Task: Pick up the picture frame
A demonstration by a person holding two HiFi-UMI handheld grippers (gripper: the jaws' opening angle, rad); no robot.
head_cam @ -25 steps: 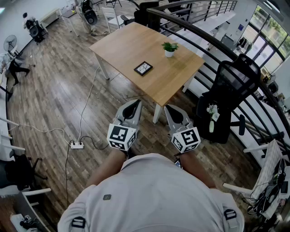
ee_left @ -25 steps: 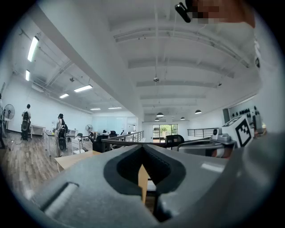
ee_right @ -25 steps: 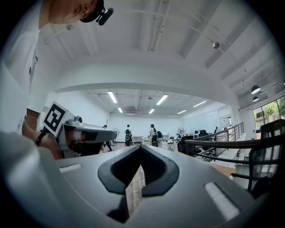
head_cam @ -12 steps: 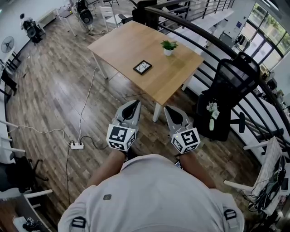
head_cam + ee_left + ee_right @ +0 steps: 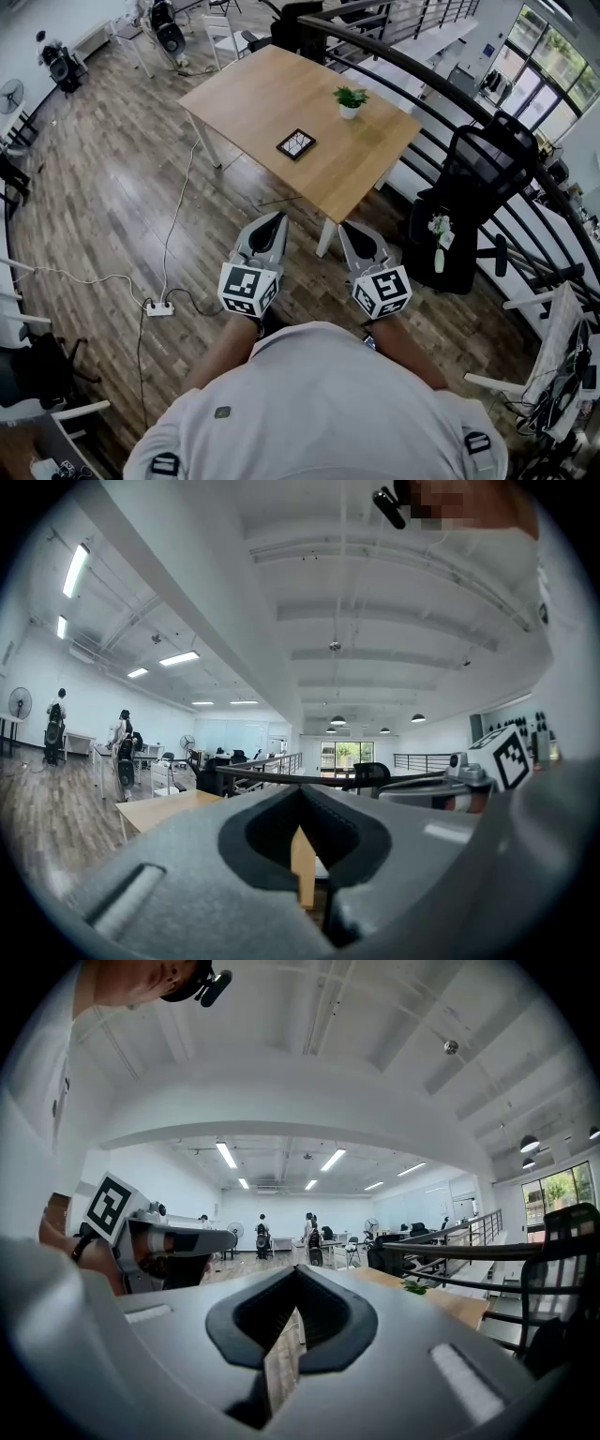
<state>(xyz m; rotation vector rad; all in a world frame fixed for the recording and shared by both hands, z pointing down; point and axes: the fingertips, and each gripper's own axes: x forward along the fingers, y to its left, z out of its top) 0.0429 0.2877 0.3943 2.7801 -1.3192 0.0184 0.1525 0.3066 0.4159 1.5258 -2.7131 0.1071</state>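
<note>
A light wooden rectangular table [image 5: 253, 89] with white legs stands on a dark plank floor [image 5: 103, 187]. The small black square picture frame [image 5: 296, 143] lies flat on the tabletop, around its middle and nearer the edge that faces the person. It sits well apart from a small green plant in a white pot [image 5: 350, 100], which stands toward the table's far right side. The grey left gripper [image 5: 277, 217] hangs over the floor just short of the table's near corner, its jaws pressed together with nothing between them. The grey right gripper [image 5: 348, 228] hangs beside it, also short of the table, jaws likewise together and empty. Both are well apart from the picture frame. A black mesh office chair [image 5: 487, 159] stands to the right of the table, and a white power strip [image 5: 158, 307] lies on the floor to the table's near left.
</note>
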